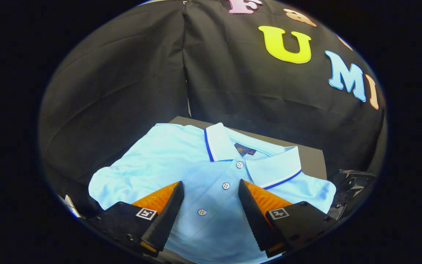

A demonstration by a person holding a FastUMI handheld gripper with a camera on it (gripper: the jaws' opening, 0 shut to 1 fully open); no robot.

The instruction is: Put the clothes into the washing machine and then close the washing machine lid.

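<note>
Hovering over polo shirt (folded, light blue); gripper fingers spread apart, grasping nothing.

The hand-held gripper points forward, its 2 fingers spread wide apart

— Any writing you can read here?
— None. The neck label inside the collar of the shirt is too small to make out.
— And the gripper?
— Only square coded markers, fingers apart.
</note>
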